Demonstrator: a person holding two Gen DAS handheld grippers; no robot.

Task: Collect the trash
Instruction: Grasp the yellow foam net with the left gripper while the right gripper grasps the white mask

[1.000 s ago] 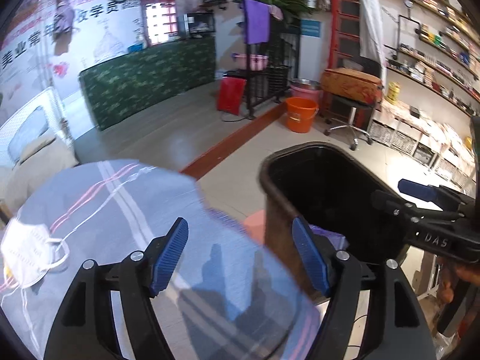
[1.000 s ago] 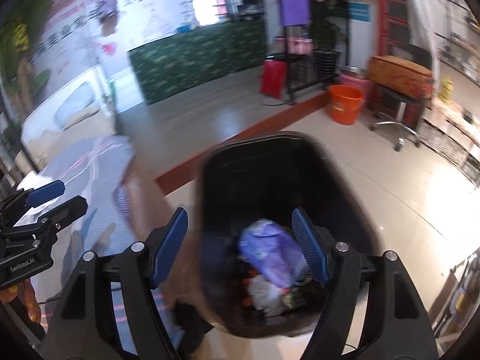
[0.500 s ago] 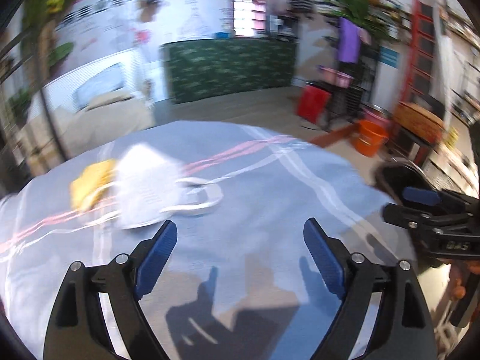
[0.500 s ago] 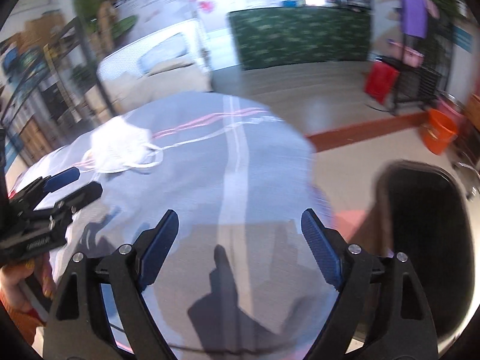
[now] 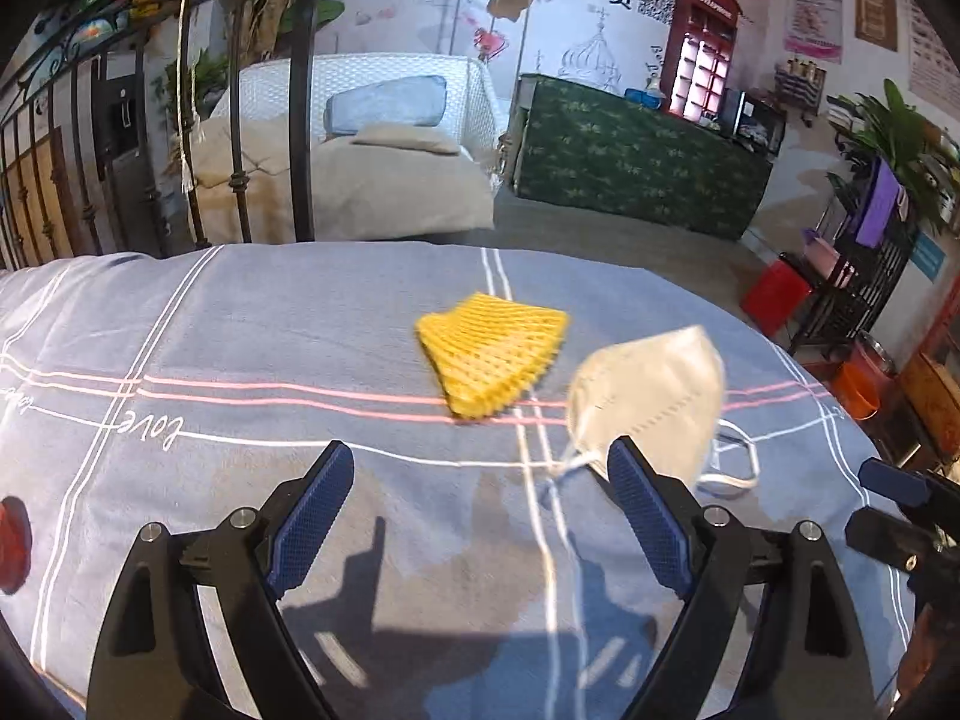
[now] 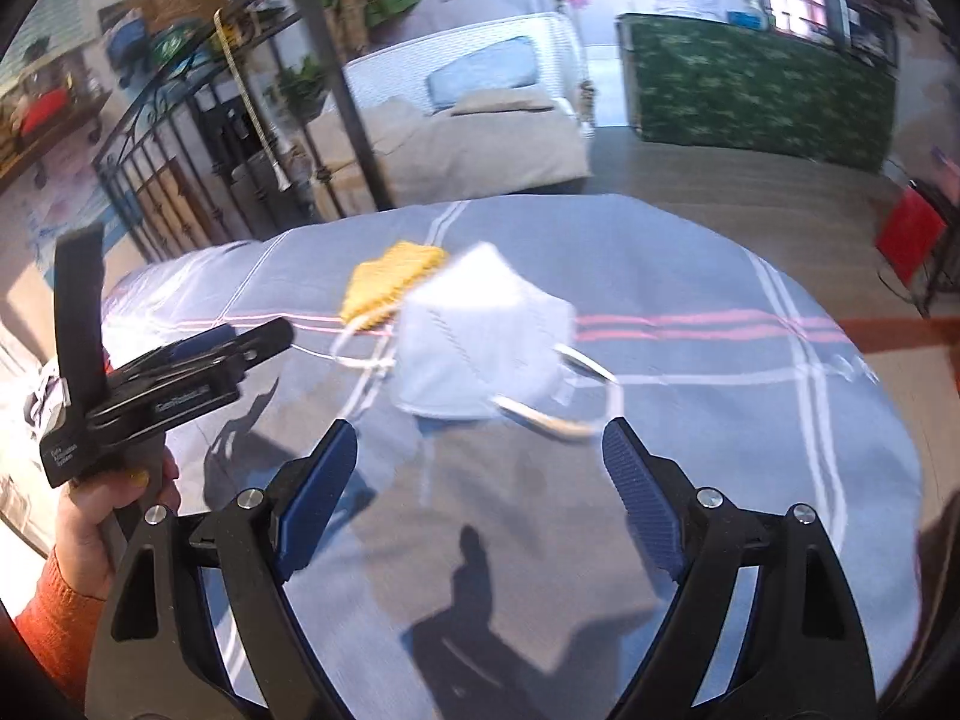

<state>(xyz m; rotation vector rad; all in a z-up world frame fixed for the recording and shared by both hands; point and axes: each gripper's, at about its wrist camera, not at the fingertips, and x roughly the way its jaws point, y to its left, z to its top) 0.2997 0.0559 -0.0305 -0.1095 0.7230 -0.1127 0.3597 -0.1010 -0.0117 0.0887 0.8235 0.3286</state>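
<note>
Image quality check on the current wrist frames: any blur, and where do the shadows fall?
Left wrist: mostly sharp, yellow foam net slightly soft, hard gripper shadows on the blue cloth near the fingers. Right wrist: face mask and background smeared by motion blur, strong fisheye bending at the edges, dark shadows below the open right gripper.

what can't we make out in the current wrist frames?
- Red object, left wrist view: cut off by the left edge, identity unclear.
- Face mask, left wrist view: lower corner hidden behind a finger of the left gripper.
- Yellow foam net, right wrist view: motion-blurred, near edge covered by the mask.
- Trash bin: in neither view.
</note>
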